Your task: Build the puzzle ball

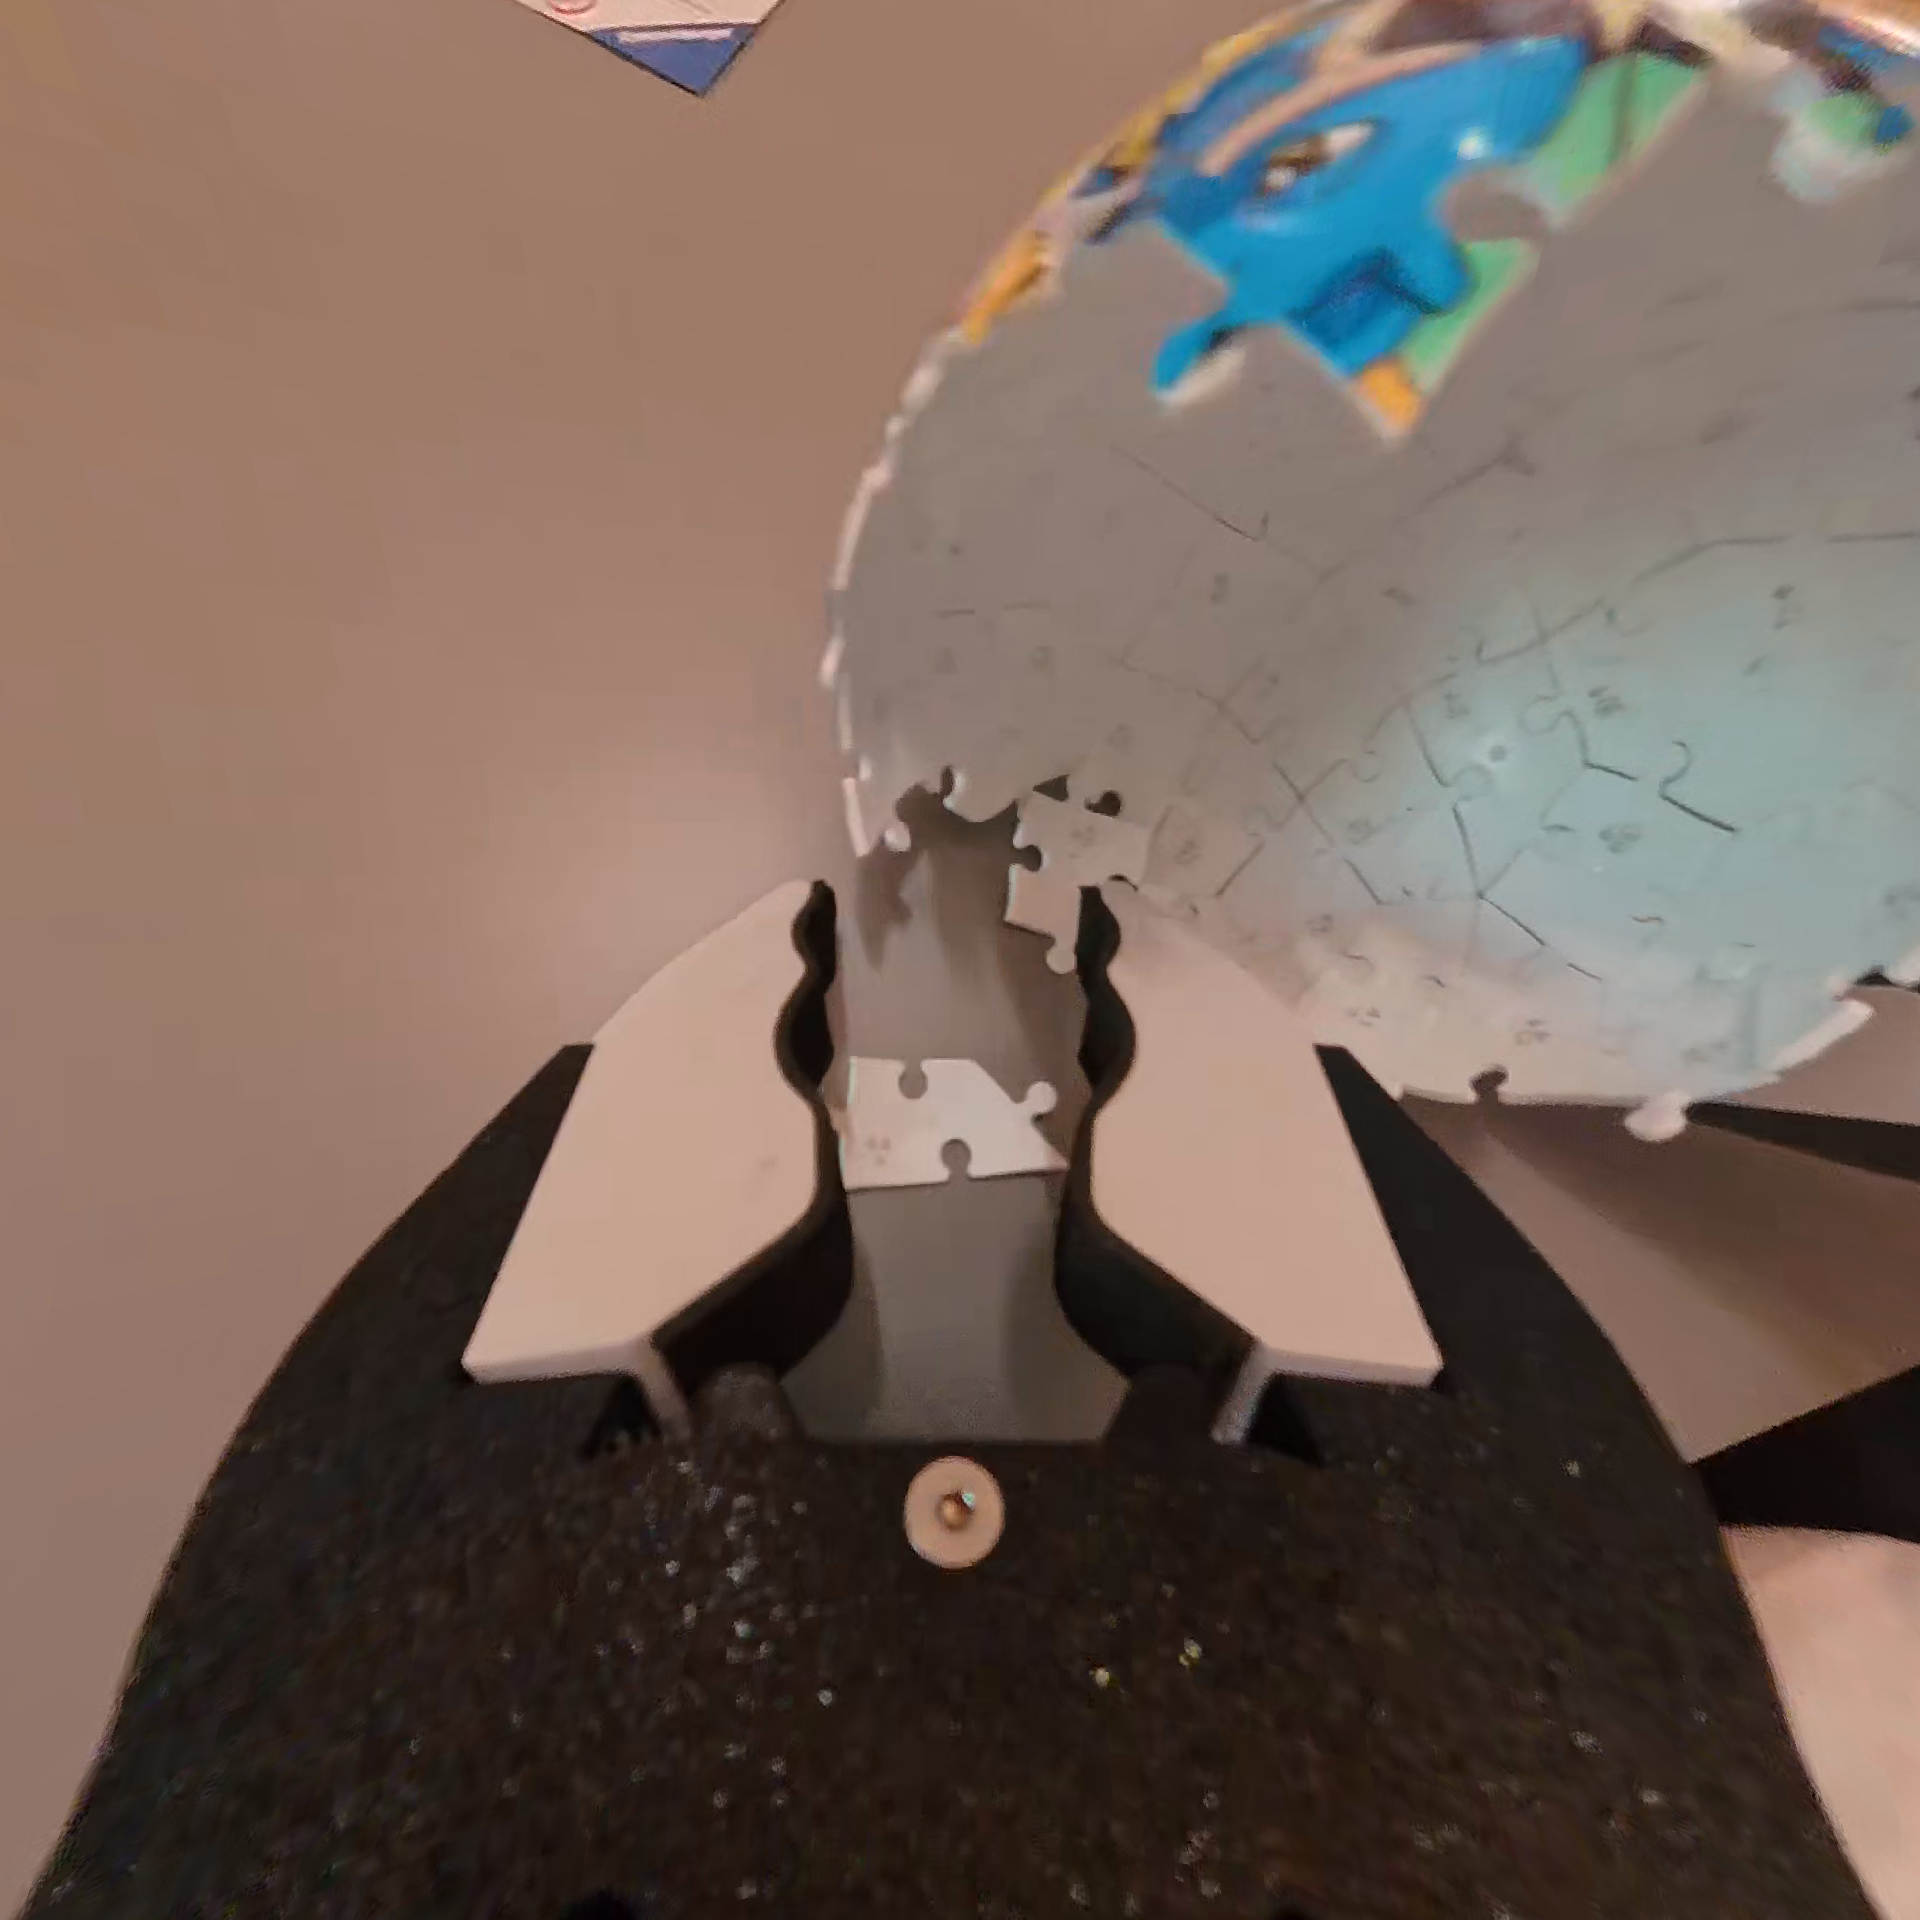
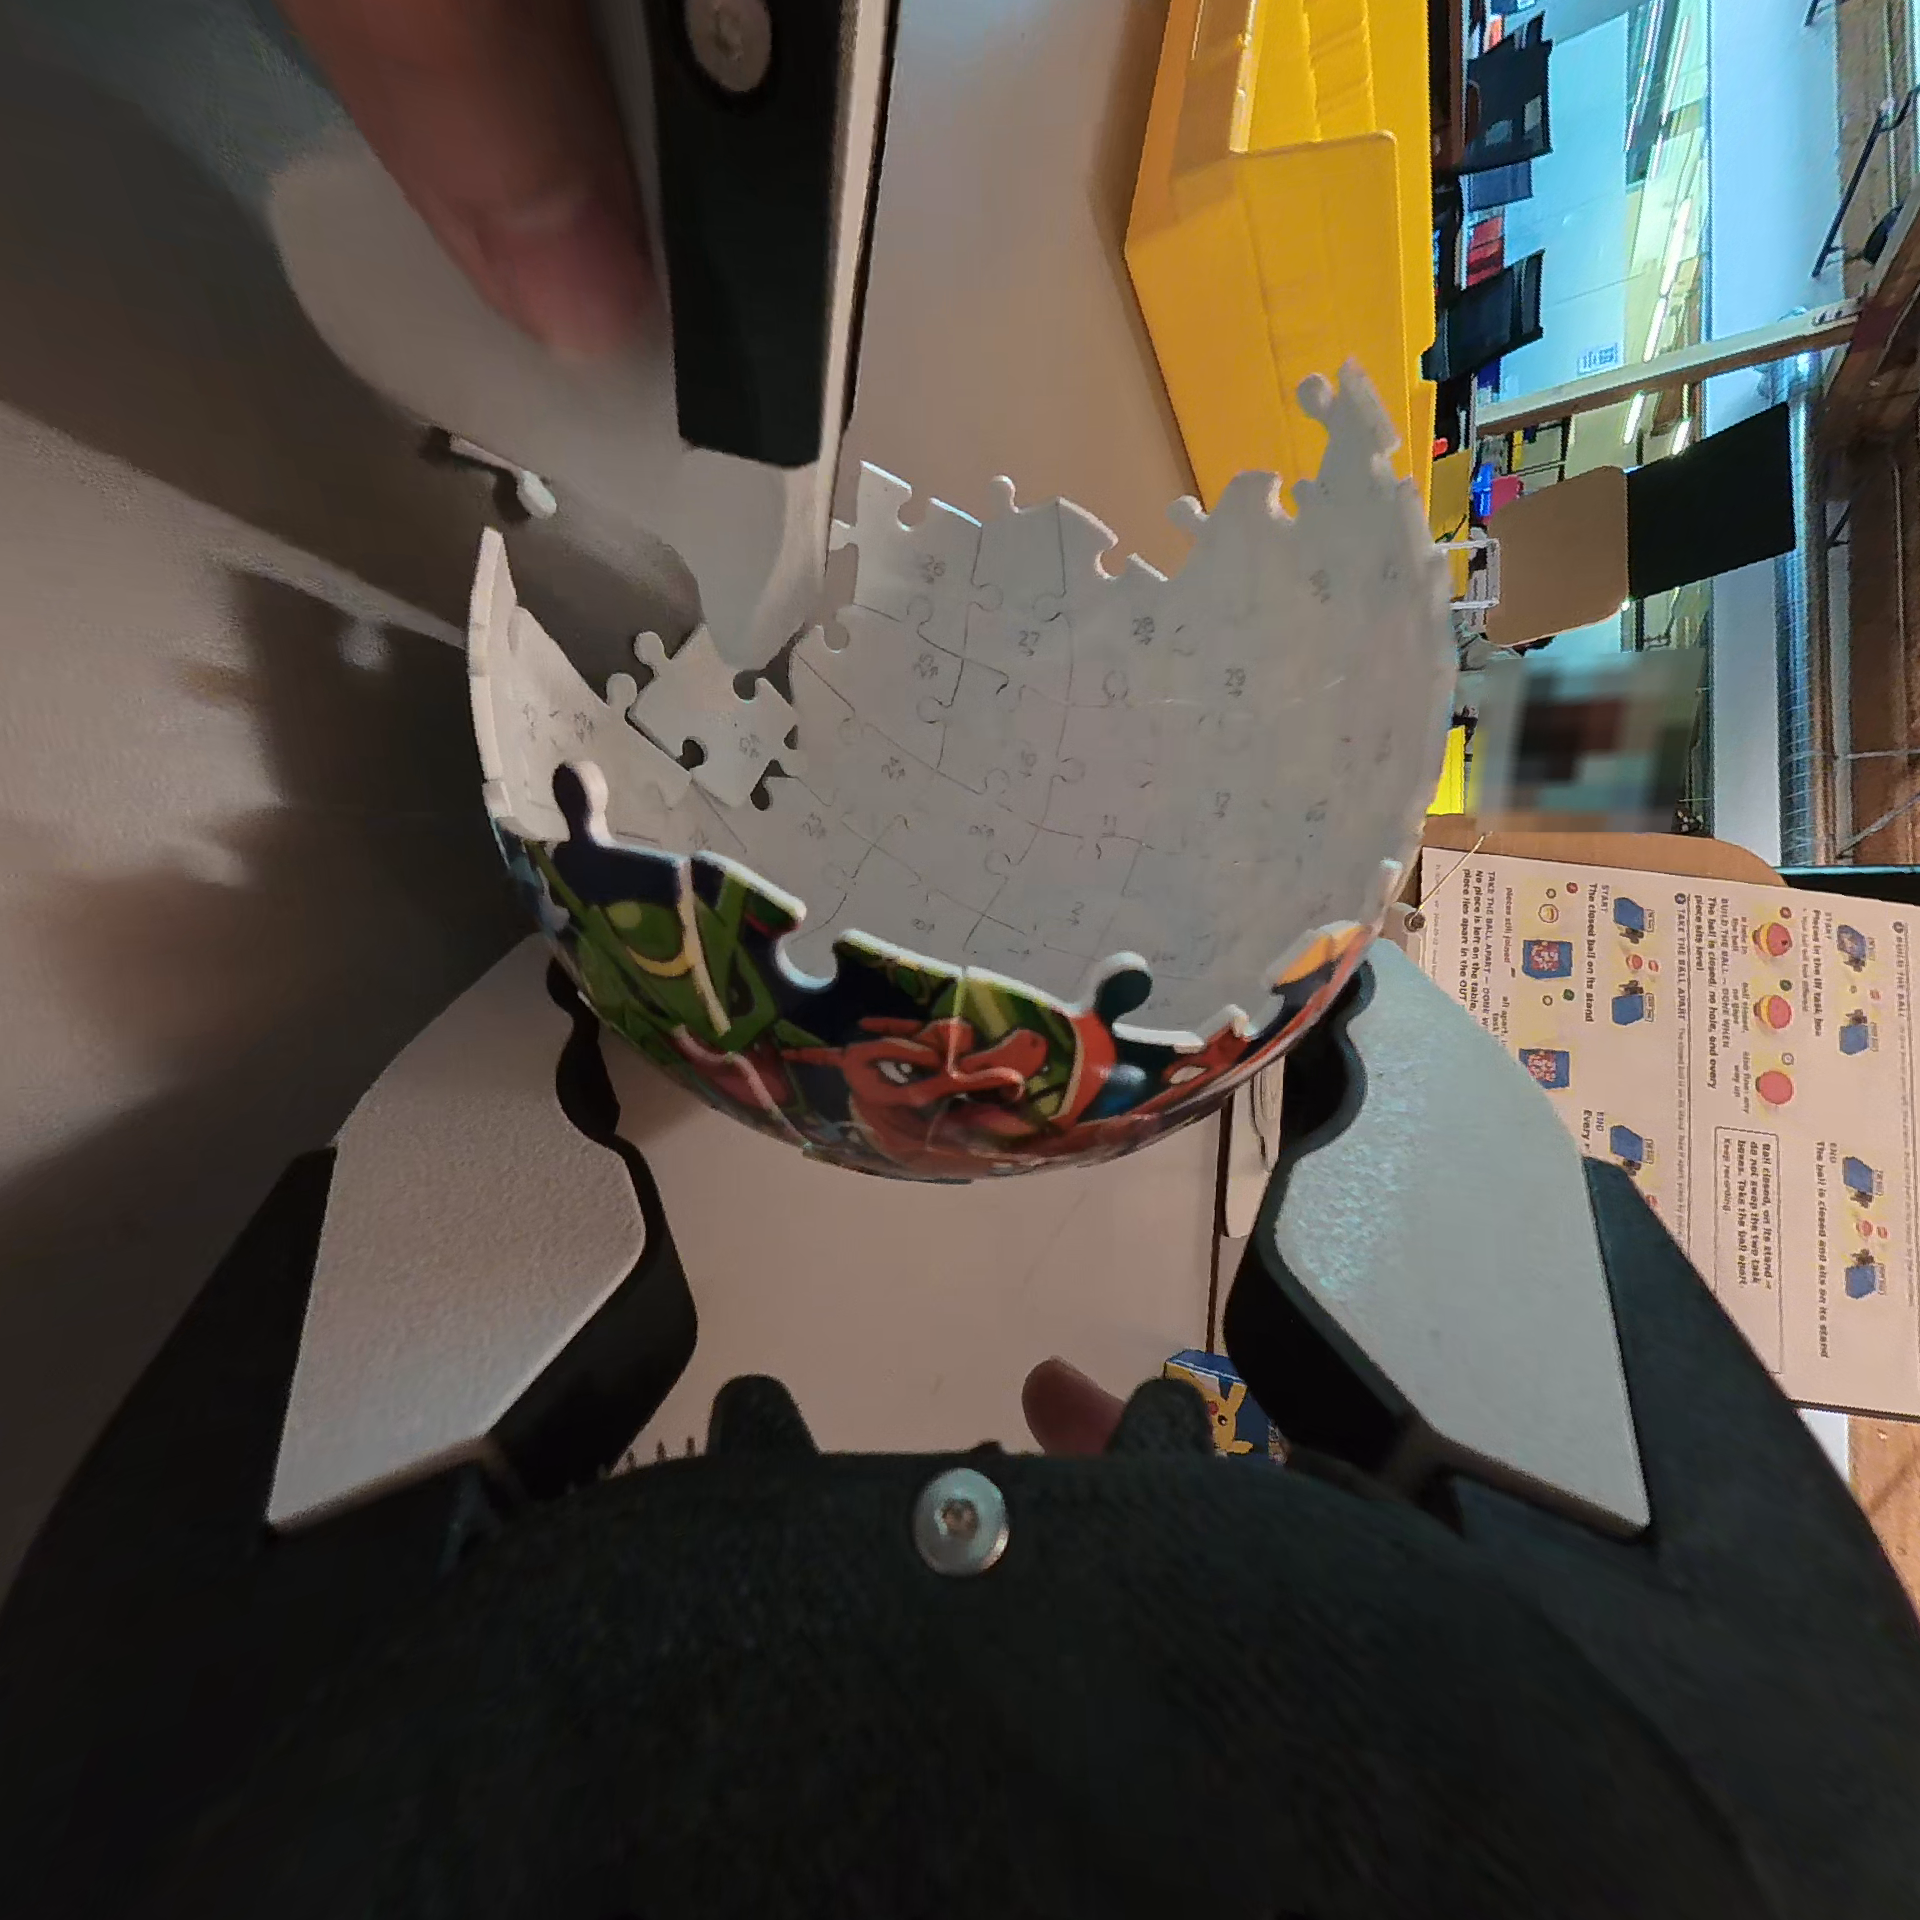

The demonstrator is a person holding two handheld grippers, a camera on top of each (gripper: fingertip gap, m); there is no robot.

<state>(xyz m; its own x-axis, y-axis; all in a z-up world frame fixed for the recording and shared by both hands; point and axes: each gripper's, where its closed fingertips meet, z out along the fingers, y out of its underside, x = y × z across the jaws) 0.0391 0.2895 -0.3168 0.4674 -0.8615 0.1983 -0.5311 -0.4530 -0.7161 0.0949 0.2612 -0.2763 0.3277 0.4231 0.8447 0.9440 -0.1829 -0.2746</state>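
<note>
The half-built puzzle ball [image 2: 1039, 790] is an open shell, white inside with a colourful printed outside. My right gripper [image 2: 966, 997] is shut on it, with a pad on each side of its lower part. My left gripper [image 1: 956, 914] is shut on a loose white puzzle piece [image 1: 945, 1132] held deep between its pads. Its fingertips are at the shell's jagged rim [image 1: 883, 582]. Another white piece [image 1: 1070, 873] sits crooked at the rim beside the left gripper's right fingertip. In the right wrist view this piece [image 2: 717, 727] lies just under the left gripper's tip [image 2: 758, 613].
A yellow bin [image 2: 1278, 312] stands beyond the ball. A printed instruction sheet [image 2: 1662, 1091] is at the right, and a small blue box [image 2: 1216, 1403] is near it. A blue and white card [image 1: 665, 31] lies on the beige table [image 1: 364, 520]. A hand [image 2: 540, 208] holds the left gripper.
</note>
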